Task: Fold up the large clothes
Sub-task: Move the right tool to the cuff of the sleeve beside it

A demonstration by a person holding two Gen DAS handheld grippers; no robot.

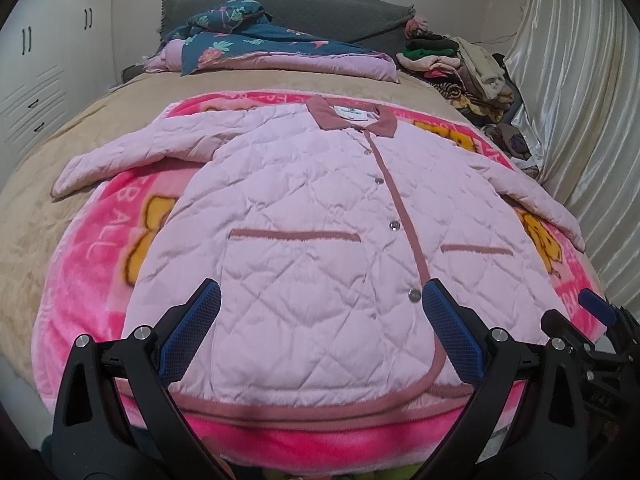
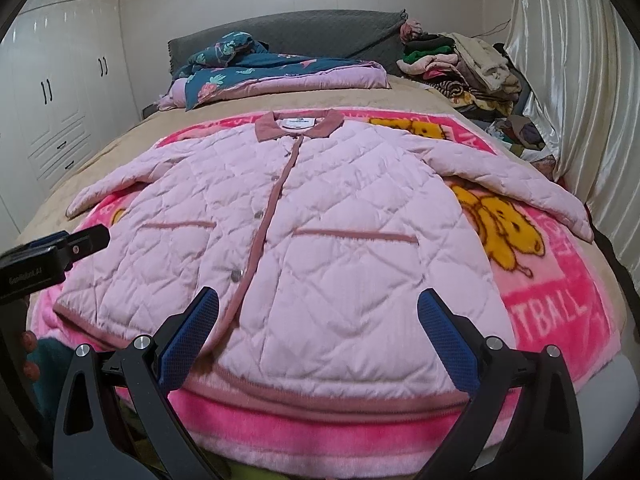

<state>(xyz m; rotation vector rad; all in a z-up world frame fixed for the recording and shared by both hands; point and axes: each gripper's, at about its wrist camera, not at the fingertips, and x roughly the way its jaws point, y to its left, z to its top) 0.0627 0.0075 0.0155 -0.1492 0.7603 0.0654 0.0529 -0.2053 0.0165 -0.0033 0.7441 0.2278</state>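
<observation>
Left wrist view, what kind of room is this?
Most likely a bedroom: a bed with a grey headboard, white wardrobe doors, and a pink quilted jacket spread out on it.

The quilted cloth jacket is looking matt and puffy, its snaps glinting like metal. The pink blanket is showing a fuzzy plush pile. The curtain at right is gleaming satiny.

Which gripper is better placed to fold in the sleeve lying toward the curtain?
Right. The right gripper hovers over that half of the pink quilted jacket, nearer the curtain-side sleeve; the left gripper sits left of the placket.
</observation>
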